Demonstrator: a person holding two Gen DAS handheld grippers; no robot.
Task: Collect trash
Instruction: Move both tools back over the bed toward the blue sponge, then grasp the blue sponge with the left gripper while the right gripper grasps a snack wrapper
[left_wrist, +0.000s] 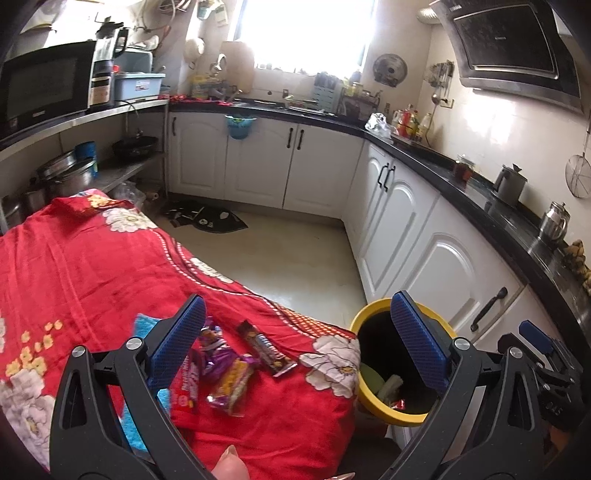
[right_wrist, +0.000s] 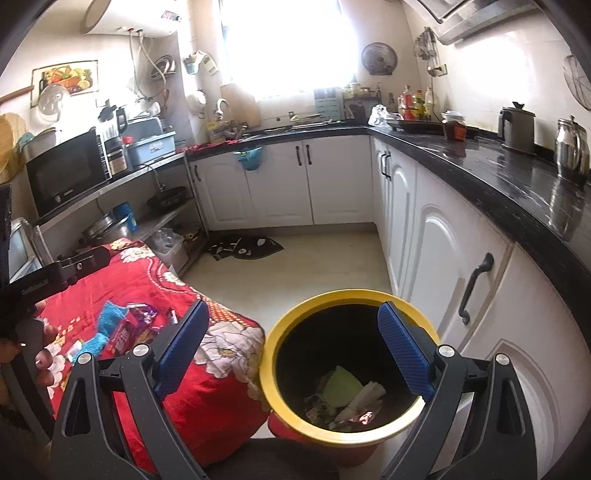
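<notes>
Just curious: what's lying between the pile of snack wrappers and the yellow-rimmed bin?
Only the red flowered cloth; in the left wrist view nothing else separates the wrappers from the bin.

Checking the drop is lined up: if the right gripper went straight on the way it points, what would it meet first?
Probably the bin: the open right gripper frames its mouth, so it would likely pass the yellow rim and reach the trash inside. Depth is unclear.
</notes>
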